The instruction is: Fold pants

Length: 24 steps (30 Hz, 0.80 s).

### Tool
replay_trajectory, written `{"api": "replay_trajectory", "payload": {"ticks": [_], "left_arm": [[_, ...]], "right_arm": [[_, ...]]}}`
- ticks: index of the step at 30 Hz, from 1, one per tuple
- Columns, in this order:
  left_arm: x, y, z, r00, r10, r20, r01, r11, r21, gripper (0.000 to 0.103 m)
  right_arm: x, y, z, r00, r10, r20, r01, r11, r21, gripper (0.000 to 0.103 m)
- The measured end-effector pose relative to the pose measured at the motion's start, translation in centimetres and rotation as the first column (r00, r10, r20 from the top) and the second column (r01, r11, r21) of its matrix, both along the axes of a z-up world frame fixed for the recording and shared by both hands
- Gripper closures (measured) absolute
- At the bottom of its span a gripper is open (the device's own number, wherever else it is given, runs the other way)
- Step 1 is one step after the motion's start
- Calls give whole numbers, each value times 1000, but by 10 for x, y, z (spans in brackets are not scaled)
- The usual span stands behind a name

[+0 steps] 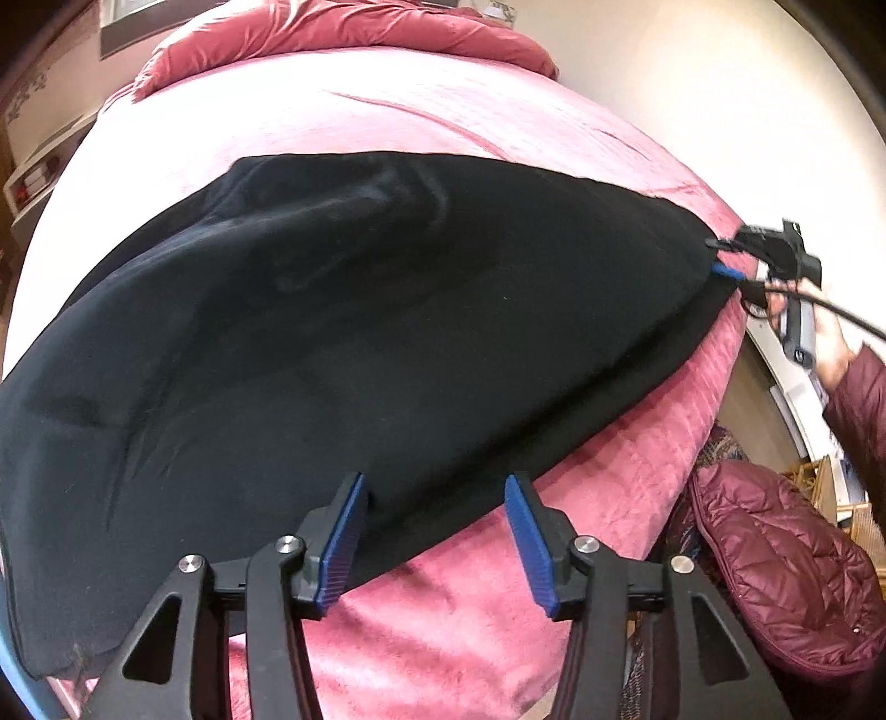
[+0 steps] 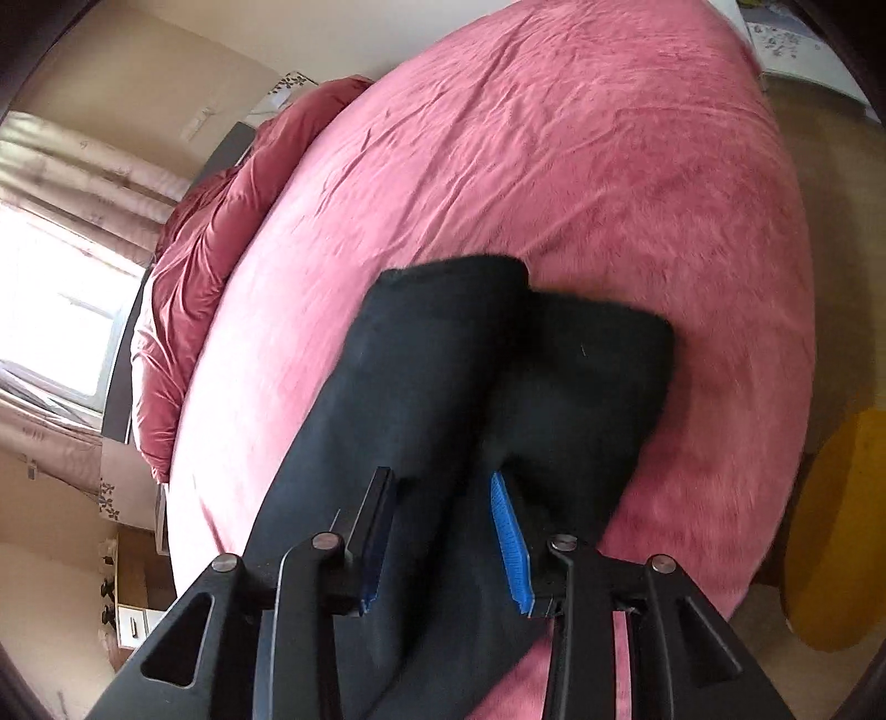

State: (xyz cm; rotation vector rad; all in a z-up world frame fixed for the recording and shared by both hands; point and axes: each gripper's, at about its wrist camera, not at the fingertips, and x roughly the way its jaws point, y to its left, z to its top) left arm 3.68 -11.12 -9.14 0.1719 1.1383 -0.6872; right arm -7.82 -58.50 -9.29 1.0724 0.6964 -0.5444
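Observation:
Black pants (image 1: 343, 332) lie spread lengthwise across a pink bed cover (image 1: 387, 105). My left gripper (image 1: 433, 479) hangs open over the pants' near edge; its left pad (image 1: 346, 531) is above black cloth, and its right pad (image 1: 529, 540) is above the pink cover. At the pants' far right end is my right gripper (image 1: 718, 257), held by a hand in a maroon sleeve. In the right wrist view the pants (image 2: 432, 360) run away from me, the two leg ends side by side. My right gripper (image 2: 440, 477) stands partly open above them, its pads not pressing the cloth.
A bunched pink duvet (image 1: 343, 33) lies at the head of the bed. A maroon puffer jacket (image 1: 775, 565) sits beside the bed's right edge. A window with curtains (image 2: 61, 310), a small drawer unit (image 2: 130, 623) and a yellow object (image 2: 841, 526) on the floor surround the bed.

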Motion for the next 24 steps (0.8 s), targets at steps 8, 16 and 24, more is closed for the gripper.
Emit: {"api": "replay_trajectory", "payload": {"ticks": [8, 16, 24], "left_arm": [[3, 6, -2, 1000, 20, -24, -21, 999, -44, 50], [0, 28, 7, 999, 37, -14, -38, 997, -74, 50], [1, 44, 13, 997, 83, -7, -83, 992, -92, 50]], "right_arm": [[23, 9, 63, 995, 101, 10, -98, 979, -178, 96], [-23, 6, 48, 992, 55, -116, -70, 989, -130, 96], [-38, 4, 18, 989, 17, -146, -28, 997, -71, 85]]}}
